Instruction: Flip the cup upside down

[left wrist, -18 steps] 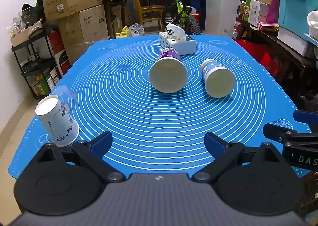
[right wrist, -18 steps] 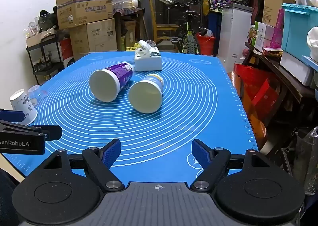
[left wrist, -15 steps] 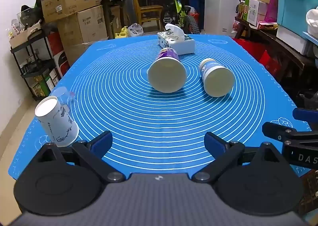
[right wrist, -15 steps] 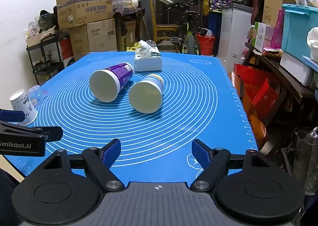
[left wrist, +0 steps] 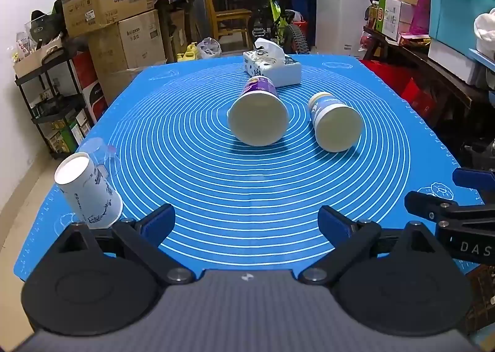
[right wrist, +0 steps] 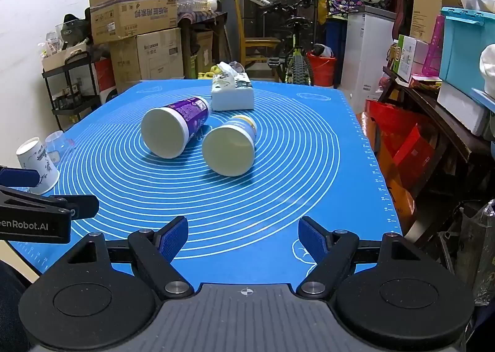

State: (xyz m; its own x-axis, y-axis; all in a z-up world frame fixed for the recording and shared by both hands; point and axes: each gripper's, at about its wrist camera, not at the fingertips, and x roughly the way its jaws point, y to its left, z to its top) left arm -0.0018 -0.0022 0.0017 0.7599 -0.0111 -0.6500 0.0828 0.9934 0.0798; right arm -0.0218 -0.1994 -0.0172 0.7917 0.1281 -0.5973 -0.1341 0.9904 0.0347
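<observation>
A purple paper cup (left wrist: pixel 258 118) (right wrist: pixel 173 127) and a blue-and-white paper cup (left wrist: pixel 335 123) (right wrist: pixel 230 149) lie on their sides mid-mat, flat cream ends toward me. A white printed paper cup (left wrist: pixel 88 189) (right wrist: pixel 38 163) stands upside down at the mat's front left, just left of my left gripper. My left gripper (left wrist: pixel 246 223) is open and empty above the mat's near edge. My right gripper (right wrist: pixel 243 239) is open and empty to its right; it shows in the left wrist view at the right edge (left wrist: pixel 448 212).
The blue silicone mat (left wrist: pixel 198 172) covers the table. A tissue box (left wrist: pixel 272 68) (right wrist: pixel 232 93) sits behind the cups. A clear plastic cup (left wrist: pixel 99 150) stands behind the white cup. Cardboard boxes, a shelf and a bicycle stand beyond the table.
Both grippers have hardly moved; the left view has shifted very slightly. The cups lie as before.
</observation>
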